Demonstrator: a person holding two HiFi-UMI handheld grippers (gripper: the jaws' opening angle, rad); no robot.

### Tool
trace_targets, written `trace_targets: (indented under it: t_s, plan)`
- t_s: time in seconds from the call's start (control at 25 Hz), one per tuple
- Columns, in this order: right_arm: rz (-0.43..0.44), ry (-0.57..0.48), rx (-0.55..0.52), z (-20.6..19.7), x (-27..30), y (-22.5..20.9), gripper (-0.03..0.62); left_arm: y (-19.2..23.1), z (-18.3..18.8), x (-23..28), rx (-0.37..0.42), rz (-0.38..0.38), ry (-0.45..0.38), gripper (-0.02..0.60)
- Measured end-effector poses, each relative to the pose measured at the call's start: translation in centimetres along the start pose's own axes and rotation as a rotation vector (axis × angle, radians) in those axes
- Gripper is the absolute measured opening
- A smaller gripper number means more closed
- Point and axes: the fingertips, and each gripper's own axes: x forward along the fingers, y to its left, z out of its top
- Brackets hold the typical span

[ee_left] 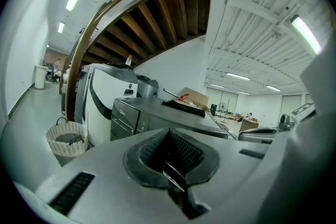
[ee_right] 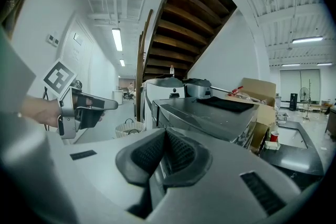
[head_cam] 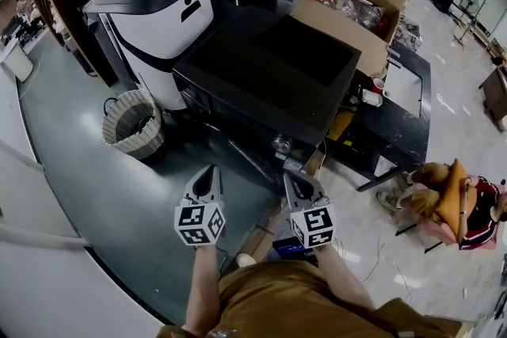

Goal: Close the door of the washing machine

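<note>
The washing machine [head_cam: 261, 83] is a big black box in the middle of the head view, its front facing me; I cannot make out its door from here. It also shows in the left gripper view as a dark grey cabinet [ee_left: 142, 115], and in the right gripper view [ee_right: 205, 115]. My left gripper [head_cam: 208, 170] and right gripper [head_cam: 295, 176] hang side by side a short way in front of the machine, touching nothing. Both are shut with nothing between the jaws [ee_left: 169, 134] [ee_right: 164, 136]. The right gripper view shows a hand holding the left gripper [ee_right: 84, 110].
A white and grey appliance [head_cam: 158, 20] stands left of the machine, with a woven laundry basket [head_cam: 133, 123] on the floor beside it. An open cardboard box [head_cam: 352, 8] sits behind the machine. A low black table [head_cam: 396, 115] is at right, and a person [head_cam: 455, 206] sits beyond it.
</note>
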Motion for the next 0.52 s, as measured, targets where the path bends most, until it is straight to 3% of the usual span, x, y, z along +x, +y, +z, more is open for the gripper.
trace_targets:
  t_s: [0.52]
  plan:
    - [0.014,-0.003,-0.006,-0.32,-0.23,-0.47,0.011,-0.47,-0.43,0.87,-0.001,-0.001,0.013,0.025]
